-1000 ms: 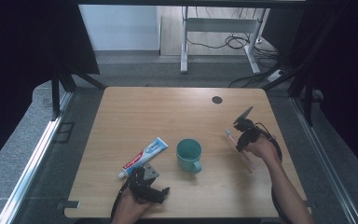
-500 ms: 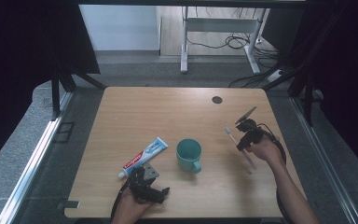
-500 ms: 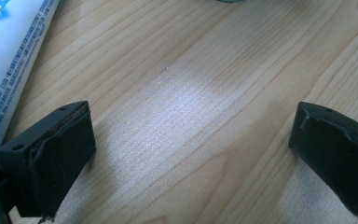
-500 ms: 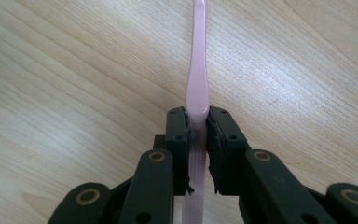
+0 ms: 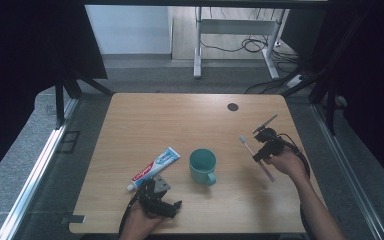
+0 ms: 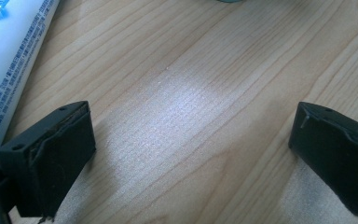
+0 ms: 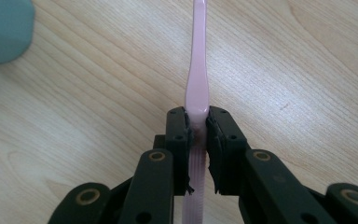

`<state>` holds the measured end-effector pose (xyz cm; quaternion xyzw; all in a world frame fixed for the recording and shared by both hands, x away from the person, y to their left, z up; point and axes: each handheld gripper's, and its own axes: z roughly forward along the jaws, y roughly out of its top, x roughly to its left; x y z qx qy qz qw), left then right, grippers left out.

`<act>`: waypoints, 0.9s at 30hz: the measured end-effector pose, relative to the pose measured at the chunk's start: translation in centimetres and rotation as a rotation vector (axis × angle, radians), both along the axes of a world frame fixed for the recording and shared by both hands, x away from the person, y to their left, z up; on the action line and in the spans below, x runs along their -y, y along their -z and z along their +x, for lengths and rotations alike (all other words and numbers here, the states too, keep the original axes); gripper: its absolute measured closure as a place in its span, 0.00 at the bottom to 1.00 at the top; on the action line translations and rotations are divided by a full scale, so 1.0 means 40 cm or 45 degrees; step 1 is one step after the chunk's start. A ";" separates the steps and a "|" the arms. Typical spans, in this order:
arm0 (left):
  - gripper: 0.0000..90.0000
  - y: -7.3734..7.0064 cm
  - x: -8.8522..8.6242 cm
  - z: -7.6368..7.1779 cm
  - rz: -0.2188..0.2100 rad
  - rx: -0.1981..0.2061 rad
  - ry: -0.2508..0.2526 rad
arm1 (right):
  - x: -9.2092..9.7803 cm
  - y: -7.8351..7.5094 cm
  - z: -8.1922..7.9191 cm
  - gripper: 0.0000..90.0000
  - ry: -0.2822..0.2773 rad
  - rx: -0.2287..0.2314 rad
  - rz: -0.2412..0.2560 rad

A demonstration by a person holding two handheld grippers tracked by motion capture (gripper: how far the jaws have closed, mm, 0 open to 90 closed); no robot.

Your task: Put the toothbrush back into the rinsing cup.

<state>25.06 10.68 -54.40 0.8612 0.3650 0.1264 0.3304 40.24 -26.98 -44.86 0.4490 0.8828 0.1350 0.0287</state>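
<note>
A pink toothbrush (image 5: 254,155) (image 7: 198,74) is clamped in my right gripper (image 5: 261,154) (image 7: 198,135), held above the table at the right, its head pointing up and left toward the teal mug (image 5: 203,166) (image 7: 2,28). The mug stands upright at the table's middle. A white, red and blue toothpaste tube (image 5: 155,167) (image 6: 4,60) lies left of the mug. My left gripper (image 5: 156,196) (image 6: 191,154) rests low over the wood near the front edge, just below the tube, open with bare table between its jaws.
A wooden table (image 5: 180,120) with a dark round grommet (image 5: 233,107) at the back right. Beyond the far edge stand a metal frame and cables on the floor. The table's back half is bare wood.
My right gripper has drifted a little toward the front and left with the toothbrush in it. The left gripper has stayed in place.
</note>
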 end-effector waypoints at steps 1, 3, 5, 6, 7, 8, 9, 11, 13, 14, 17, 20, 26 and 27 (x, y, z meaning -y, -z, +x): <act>0.00 0.000 0.000 0.000 -0.001 0.000 0.000 | 0.000 -0.002 -0.002 0.87 -0.005 0.006 0.003; 0.00 0.000 0.000 0.000 0.000 0.000 0.000 | 0.001 -0.008 -0.007 0.87 -0.005 0.016 0.010; 0.00 0.000 0.000 0.000 0.000 0.000 0.000 | 0.002 -0.014 -0.011 0.87 -0.009 0.026 0.020; 0.00 0.000 0.000 0.000 0.000 0.000 0.000 | 0.003 -0.017 -0.014 0.87 -0.010 0.031 0.022; 0.00 0.000 0.000 0.000 0.000 0.000 0.000 | 0.003 -0.020 -0.016 0.87 -0.012 0.036 0.027; 0.00 0.000 0.000 0.000 -0.001 0.000 0.000 | 0.003 -0.024 -0.019 0.87 -0.011 0.040 0.034; 0.00 0.000 0.000 0.000 0.000 0.000 0.000 | 0.003 -0.027 -0.021 0.87 -0.011 0.046 0.038; 0.00 0.000 0.000 0.000 0.000 0.000 0.000 | 0.004 -0.035 -0.026 0.87 -0.014 0.063 0.045; 0.00 0.000 0.000 0.000 0.000 0.000 0.000 | 0.003 -0.043 -0.031 0.87 -0.022 0.073 0.058; 0.00 0.000 0.000 0.000 0.000 0.000 0.000 | 0.001 -0.047 -0.033 0.87 -0.024 0.079 0.062; 0.00 0.000 0.000 0.000 0.000 0.000 0.000 | -0.002 -0.055 -0.039 0.87 -0.031 0.093 0.075; 0.00 0.000 0.000 0.000 0.000 0.000 0.000 | -0.012 -0.069 -0.049 0.87 -0.049 0.117 0.102; 0.00 0.000 0.000 0.000 -0.001 0.000 -0.001 | -0.029 -0.092 -0.064 0.87 -0.089 0.163 0.158; 0.00 0.000 0.000 0.000 -0.001 0.000 -0.001 | -0.029 -0.092 -0.064 0.87 -0.089 0.163 0.158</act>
